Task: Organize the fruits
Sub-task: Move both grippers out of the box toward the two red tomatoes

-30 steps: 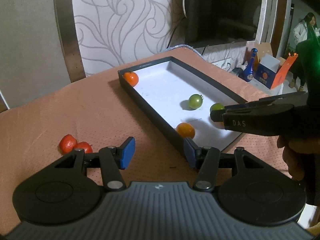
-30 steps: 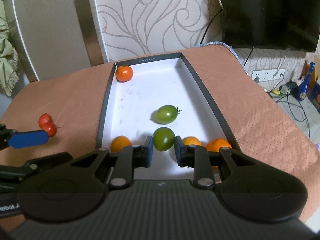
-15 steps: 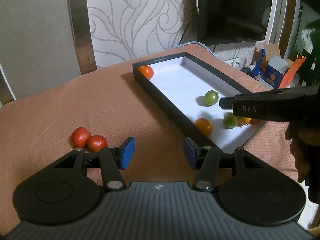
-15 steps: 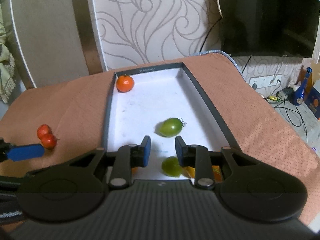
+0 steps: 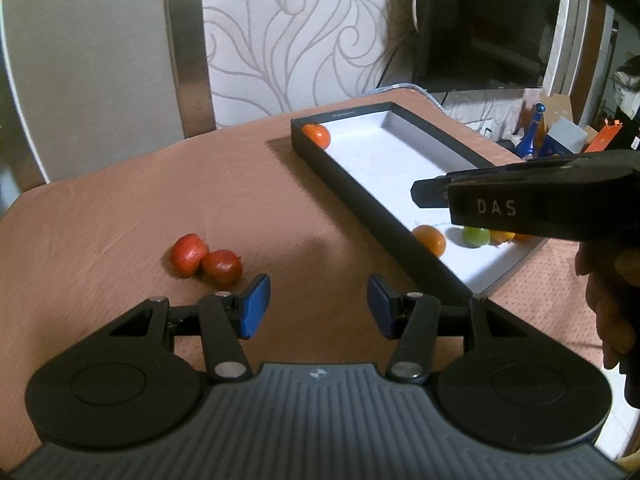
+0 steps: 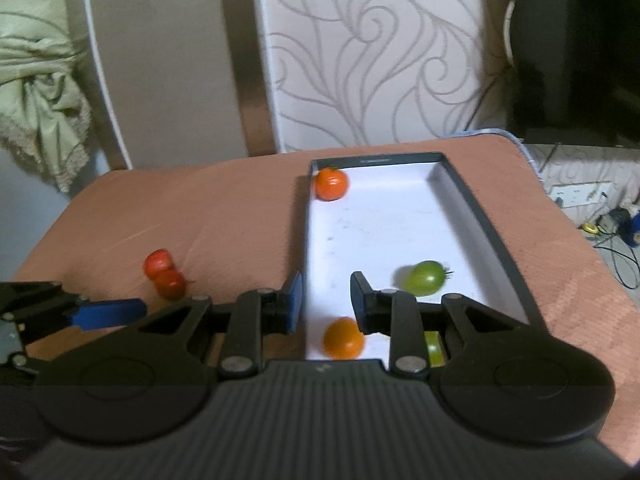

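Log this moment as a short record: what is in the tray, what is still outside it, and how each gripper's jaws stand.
tray: black rim, white floor, on the pink tablecloth
far corner: far orange fruit
middle: green tomato
near end: near orange fruit; second green tomato, partly hidden
outside tray: two red fruits, touching each other, on the cloth
left gripper: jaws open, empty, close to the red fruits
right gripper: jaws narrowly open, empty, over the tray's near end

Two wrist cameras, each looking forward and down along its tool

Left view faces the tray slantwise from its left; right view looks along it, close above; both share the red fruits.
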The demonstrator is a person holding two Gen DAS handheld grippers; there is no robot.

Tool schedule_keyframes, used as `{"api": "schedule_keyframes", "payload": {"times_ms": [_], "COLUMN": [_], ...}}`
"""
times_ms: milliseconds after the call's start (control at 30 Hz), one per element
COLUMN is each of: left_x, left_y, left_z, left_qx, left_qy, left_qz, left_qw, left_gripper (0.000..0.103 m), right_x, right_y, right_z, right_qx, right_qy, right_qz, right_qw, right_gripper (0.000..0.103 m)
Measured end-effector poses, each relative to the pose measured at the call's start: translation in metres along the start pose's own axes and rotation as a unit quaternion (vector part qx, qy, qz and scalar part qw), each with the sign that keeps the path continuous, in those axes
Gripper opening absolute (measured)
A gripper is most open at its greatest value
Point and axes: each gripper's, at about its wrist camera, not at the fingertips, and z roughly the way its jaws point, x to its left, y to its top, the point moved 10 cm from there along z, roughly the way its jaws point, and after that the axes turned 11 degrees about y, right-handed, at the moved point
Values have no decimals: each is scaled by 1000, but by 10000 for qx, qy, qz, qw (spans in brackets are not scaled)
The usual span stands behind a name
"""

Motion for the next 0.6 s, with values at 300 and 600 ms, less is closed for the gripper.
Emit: {"api": "schedule_keyframes", "payload": {"times_ms": [300,600], "left_x": [39,100], "left_y": [-14,-25], "left_z": [-10,-26], "left_qx": [98,115], "left_qy": [415,1010], "left_qz": [-288,-683], "left_qw": [9987,9925], "left_gripper": [60,60], "right_x": [49,96], "right_y": [-5,-13], "right_z": [33,76], "right_qx": [360,688], "right_qy": [678,987], "right_qz": [-376,-695], "right_qw": [9963,9903], "right_gripper": [30,49]}}
